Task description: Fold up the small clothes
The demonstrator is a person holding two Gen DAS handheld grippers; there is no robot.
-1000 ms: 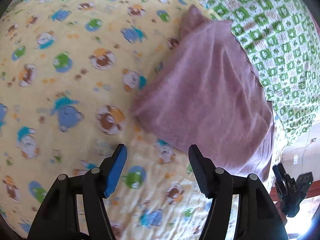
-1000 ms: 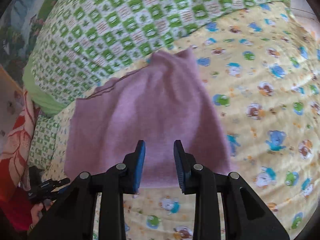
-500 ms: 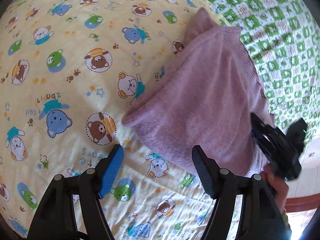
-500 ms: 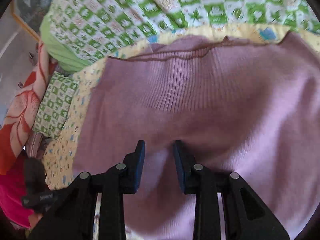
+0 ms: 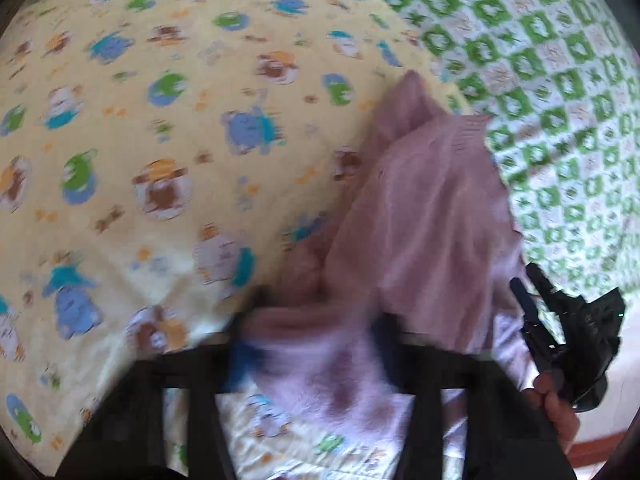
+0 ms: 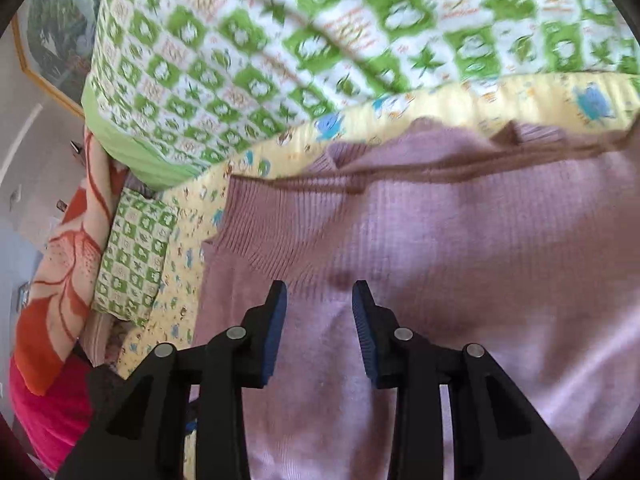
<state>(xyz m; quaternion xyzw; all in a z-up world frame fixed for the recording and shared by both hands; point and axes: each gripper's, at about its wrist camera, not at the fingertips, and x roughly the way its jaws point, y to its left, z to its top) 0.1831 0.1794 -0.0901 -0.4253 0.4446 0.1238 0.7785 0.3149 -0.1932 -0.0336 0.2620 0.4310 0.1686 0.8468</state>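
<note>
A pink knitted sweater (image 5: 420,220) lies on the yellow bear-print sheet (image 5: 160,140). My left gripper (image 5: 312,340) is at the sweater's near corner. Its jaws are closing, and a bunched fold of the knit sits between them and rises over the fingers. That view is blurred. A hand holds my right gripper (image 5: 568,328) at the sweater's right edge. In the right wrist view the right gripper (image 6: 320,308) hovers just over the sweater (image 6: 440,260), near its ribbed band. Its jaws are opening and nothing is pinched between the blue pads (image 6: 276,320).
A green checked quilt (image 6: 280,40) is heaped beyond the sweater, also seen as the quilt (image 5: 540,80) at the upper right. At the bed's left edge lie a small green checked pillow (image 6: 136,252), an orange floral blanket (image 6: 68,260) and bright pink cloth (image 6: 44,400).
The left gripper reached the sweater's near corner and its jaws came in around it, bunching the knit. The right gripper swept from the sweater's front edge to over its ribbed band.
</note>
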